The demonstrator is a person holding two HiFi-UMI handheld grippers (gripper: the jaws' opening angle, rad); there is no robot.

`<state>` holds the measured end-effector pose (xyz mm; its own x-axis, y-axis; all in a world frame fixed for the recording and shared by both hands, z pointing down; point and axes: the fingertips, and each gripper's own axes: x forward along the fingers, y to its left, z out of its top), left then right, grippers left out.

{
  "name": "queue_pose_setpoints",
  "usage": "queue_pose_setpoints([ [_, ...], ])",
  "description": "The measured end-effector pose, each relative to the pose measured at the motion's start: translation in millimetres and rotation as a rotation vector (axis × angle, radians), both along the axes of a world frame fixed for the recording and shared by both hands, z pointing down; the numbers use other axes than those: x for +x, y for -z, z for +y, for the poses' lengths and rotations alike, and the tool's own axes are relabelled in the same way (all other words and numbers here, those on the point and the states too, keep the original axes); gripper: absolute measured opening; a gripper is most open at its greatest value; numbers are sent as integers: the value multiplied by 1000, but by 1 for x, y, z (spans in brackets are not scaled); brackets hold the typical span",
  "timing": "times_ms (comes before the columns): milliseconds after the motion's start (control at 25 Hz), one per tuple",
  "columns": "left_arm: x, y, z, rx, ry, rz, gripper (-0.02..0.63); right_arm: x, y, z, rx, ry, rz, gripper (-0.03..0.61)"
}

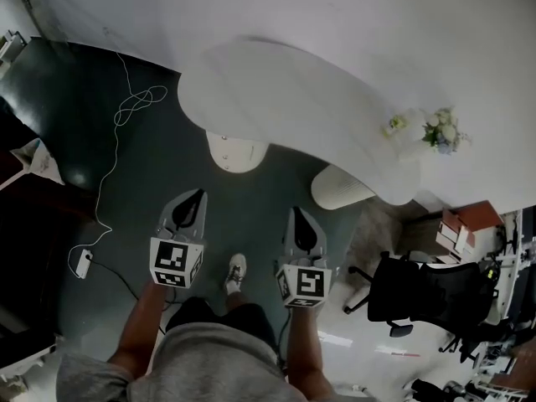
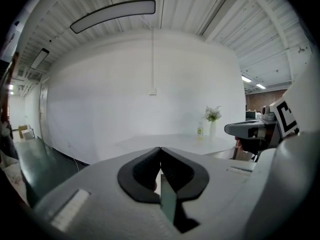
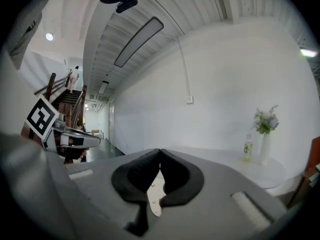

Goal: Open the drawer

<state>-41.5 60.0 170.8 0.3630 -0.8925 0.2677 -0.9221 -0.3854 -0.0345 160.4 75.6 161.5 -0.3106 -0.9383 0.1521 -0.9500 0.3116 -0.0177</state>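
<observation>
No drawer shows in any view. My left gripper [image 1: 198, 193] is held at waist height over the dark floor, its jaws shut with nothing between them [image 2: 160, 149]. My right gripper [image 1: 296, 212] is held beside it, about level with it, and its black pads also meet at the tips, empty [image 3: 160, 151]. Both point toward a white curved table [image 1: 276, 82] and the white wall behind it. Each gripper shows at the edge of the other's view: the right gripper [image 2: 250, 130] and the left gripper [image 3: 75, 140].
A vase of flowers [image 1: 440, 132] and a small bottle [image 3: 247, 146] stand on the table's right end. Two white pedestals [image 1: 237, 153] [image 1: 342, 189] carry it. A black office chair [image 1: 419, 296] stands at the right. A white cable [image 1: 126, 115] runs over the floor at the left.
</observation>
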Motion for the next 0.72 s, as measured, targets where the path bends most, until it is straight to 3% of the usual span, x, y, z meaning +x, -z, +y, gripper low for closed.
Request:
queue_pose_setpoints([
  [400,11,-51,-67,-46,46,-15,9,0,-46,-86,-33,81,-8,3],
  [720,2,-107,-106,-73,53,-6,9,-23,-109,-122,-89,105,-8,3],
])
